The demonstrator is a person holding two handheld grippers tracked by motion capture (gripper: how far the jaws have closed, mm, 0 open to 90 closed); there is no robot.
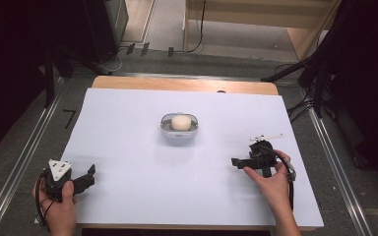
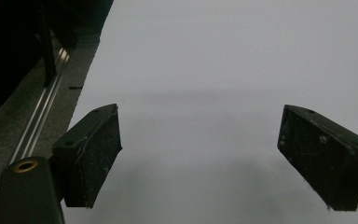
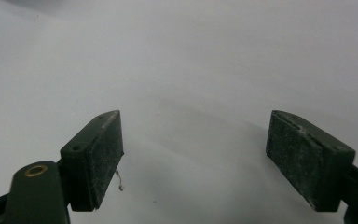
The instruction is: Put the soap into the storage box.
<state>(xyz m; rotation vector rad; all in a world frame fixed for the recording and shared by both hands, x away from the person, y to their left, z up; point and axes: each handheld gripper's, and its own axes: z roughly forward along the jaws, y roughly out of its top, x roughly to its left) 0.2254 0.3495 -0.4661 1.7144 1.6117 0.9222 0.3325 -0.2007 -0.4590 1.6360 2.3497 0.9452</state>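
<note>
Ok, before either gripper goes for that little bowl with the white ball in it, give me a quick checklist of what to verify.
1. Left gripper jaws apart, nothing between them: ok.
2. Right gripper jaws apart, nothing between them: ok.
3. Bowl upright on the white sheet, apart from both grippers: ok.
4. White ball seated inside the bowl: ok.
5. Sheet between the grippers and the bowl free of other things: ok.
6. Whether the ball is loose or stuck in the bowl: cannot tell.
</note>
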